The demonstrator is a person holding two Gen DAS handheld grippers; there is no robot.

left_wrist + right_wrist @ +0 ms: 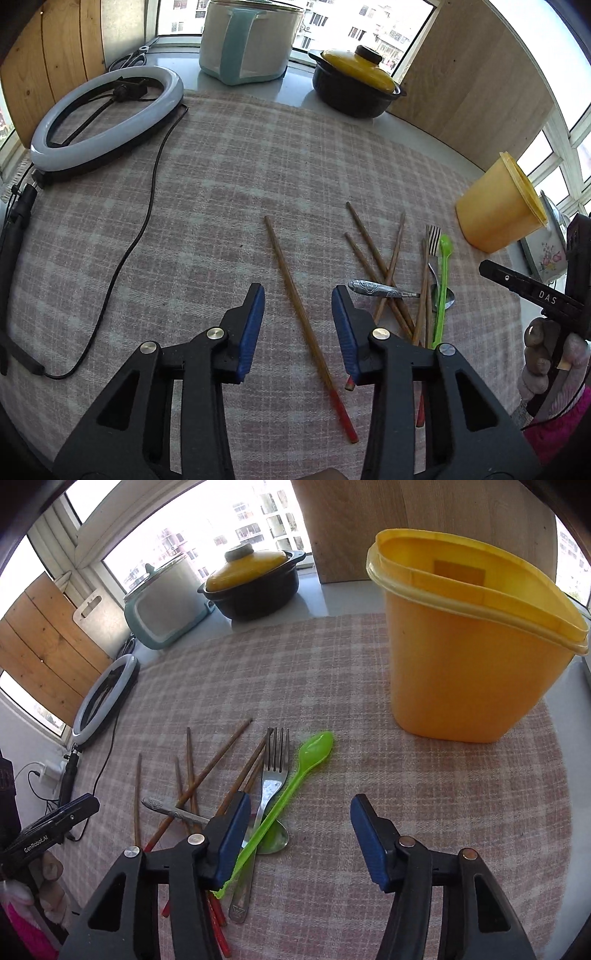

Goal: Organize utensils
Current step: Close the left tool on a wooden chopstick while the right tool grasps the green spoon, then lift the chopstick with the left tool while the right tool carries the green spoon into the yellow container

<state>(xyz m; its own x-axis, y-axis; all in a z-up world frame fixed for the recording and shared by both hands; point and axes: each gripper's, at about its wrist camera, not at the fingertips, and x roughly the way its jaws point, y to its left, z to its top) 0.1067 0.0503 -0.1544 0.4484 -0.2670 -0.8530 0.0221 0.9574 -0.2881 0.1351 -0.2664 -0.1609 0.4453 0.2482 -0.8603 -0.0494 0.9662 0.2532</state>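
Nothing is sorted yet. My left gripper (298, 328) is spread around a lone chopstick (299, 306), not touching it. My right gripper (295, 834) hangs spread beside the green spoon (291, 779) and fork (275, 771). The yellow container (461, 657) on the counter (369, 886) looks empty.

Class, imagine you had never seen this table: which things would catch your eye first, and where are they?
The big yellow container stands upright at the far right of the checked cloth. Left of it lies a jumble of chopsticks, a fork and a bright green spoon. One chopstick lies apart, between the left gripper fingers.
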